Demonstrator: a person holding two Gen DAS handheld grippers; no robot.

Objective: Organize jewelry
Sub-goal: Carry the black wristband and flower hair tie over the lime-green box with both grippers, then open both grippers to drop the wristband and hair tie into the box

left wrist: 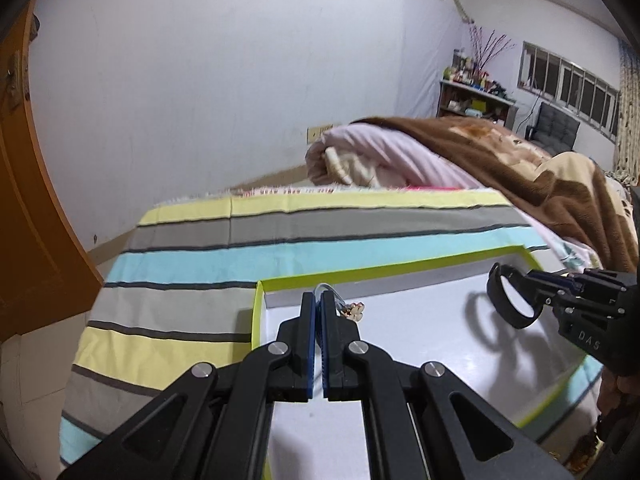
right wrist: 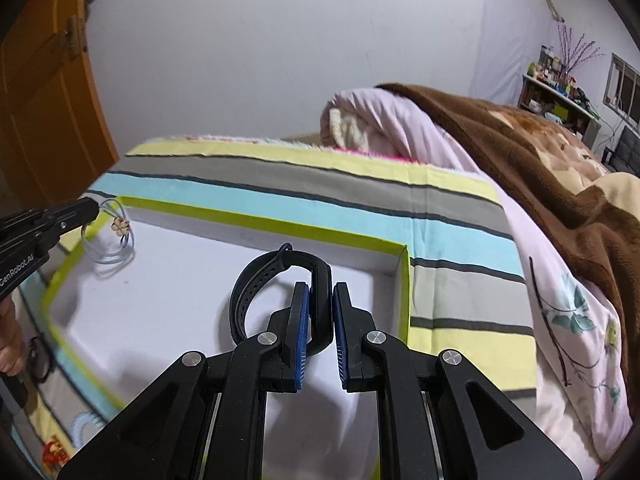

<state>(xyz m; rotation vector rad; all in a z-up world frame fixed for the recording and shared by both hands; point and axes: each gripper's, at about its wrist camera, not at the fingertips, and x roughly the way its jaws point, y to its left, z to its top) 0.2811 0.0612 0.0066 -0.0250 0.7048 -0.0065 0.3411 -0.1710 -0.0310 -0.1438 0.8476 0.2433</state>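
A shallow white box with a lime-green rim (left wrist: 360, 270) (right wrist: 264, 224) lies on the striped bedspread. My left gripper (left wrist: 317, 300) is shut on a thin pale-blue bracelet with a gold flower charm (left wrist: 352, 311); seen from the right wrist, that bracelet (right wrist: 116, 236) hangs from the left gripper (right wrist: 90, 208) over the box's far left corner. My right gripper (right wrist: 321, 292) is shut on a black watch-style band (right wrist: 260, 280), held above the box floor. In the left wrist view the band (left wrist: 508, 300) hangs from the right gripper (left wrist: 520, 280) over the box's right side.
A rolled pink quilt and brown blanket (left wrist: 460, 160) lie on the bed behind the box. An orange door (left wrist: 24, 200) stands at left. More small jewelry pieces (right wrist: 40, 356) lie on the bedspread left of the box, beside a person's hand (right wrist: 10, 344).
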